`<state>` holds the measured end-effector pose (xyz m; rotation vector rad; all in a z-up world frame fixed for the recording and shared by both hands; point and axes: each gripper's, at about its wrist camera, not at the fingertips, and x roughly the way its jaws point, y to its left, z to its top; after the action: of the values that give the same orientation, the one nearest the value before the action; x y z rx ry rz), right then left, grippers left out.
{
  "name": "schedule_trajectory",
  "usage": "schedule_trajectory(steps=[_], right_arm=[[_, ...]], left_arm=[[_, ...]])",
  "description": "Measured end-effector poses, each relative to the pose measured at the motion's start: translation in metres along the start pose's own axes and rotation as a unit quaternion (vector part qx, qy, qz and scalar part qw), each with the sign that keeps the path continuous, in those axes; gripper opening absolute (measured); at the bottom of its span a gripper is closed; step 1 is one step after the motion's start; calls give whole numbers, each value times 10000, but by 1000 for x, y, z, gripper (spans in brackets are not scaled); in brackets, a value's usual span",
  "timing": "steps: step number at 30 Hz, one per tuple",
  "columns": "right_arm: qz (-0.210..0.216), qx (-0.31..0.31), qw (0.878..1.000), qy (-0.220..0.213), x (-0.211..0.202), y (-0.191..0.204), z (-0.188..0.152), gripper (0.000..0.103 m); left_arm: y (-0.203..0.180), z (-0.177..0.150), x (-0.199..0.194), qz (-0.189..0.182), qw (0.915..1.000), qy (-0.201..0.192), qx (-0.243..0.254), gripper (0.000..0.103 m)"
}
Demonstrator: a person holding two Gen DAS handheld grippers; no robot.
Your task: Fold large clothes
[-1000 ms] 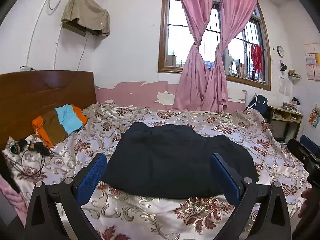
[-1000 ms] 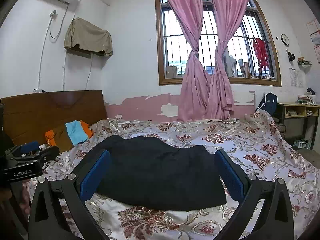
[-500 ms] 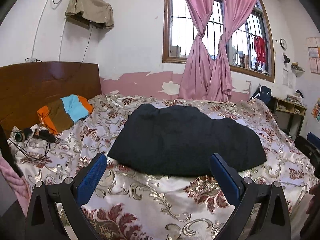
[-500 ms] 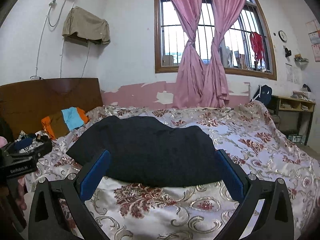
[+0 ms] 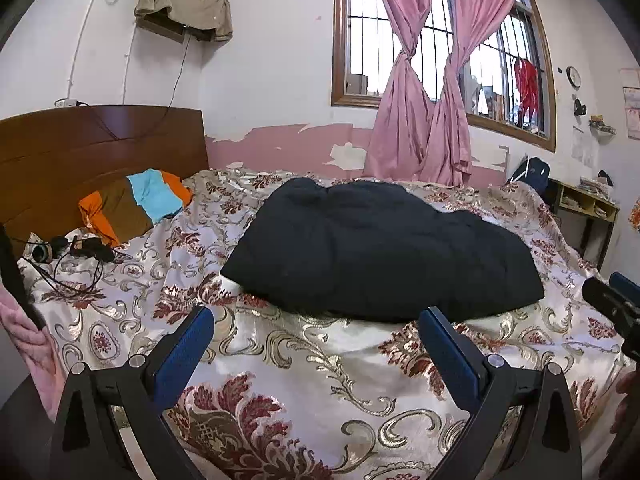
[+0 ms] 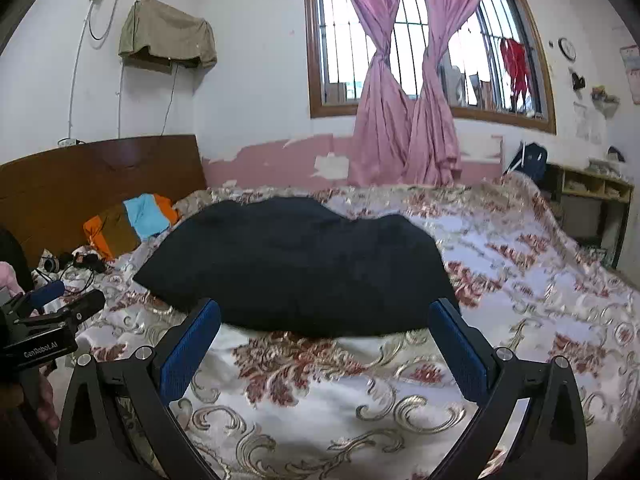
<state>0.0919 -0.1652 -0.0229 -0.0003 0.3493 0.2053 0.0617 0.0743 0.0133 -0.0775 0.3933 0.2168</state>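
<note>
Black folded garment [image 5: 380, 252] lies on the floral satin bedspread [image 5: 304, 364] ahead of my left gripper [image 5: 316, 344]; my right gripper [image 6: 326, 336] likewise; both gape wide, empty.

Black gripper [image 5: 316, 322] frames, blue finger pads [image 6: 188, 348], silver screws.

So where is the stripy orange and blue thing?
The striped orange, brown and blue cloth lies at the left of both views, at the head of the bed against the wooden headboard, beside the headphones.
</note>
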Motion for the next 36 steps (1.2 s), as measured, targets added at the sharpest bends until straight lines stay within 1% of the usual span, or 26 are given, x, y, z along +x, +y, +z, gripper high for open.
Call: schedule_trajectory(steps=[5,10,13,18,22,25,30,36], right_arm=[[-113,-96,9998,159,12,0,-20,102],[-151,-126,9994,284,20,-3,-30,102],[-173,-186,9993,289,22,-3,-33,102],[-194,-153,9994,253,23,-4,-35,102],[-189,-212,9996,12,19,-1,-36,102],[-170,-259,9995,-74,18,1,-35,102],[-133,-256,9995,-92,17,3,-35,102],[-133,-257,9995,-92,17,2,-35,102]], left_arm=[[2,-12,15,34,9995,272,-143,103],[0,-21,16,47,9999,113,-37,103],[-2,-23,16,3,9999,120,-46,103],[-6,-26,20,-31,9999,159,17,103],[-7,-27,18,-87,9999,92,11,103],[-9,-27,14,-135,9999,26,25,103],[-13,-29,15,-148,9998,87,109,103],[-17,-29,12,-185,9997,57,157,103]])
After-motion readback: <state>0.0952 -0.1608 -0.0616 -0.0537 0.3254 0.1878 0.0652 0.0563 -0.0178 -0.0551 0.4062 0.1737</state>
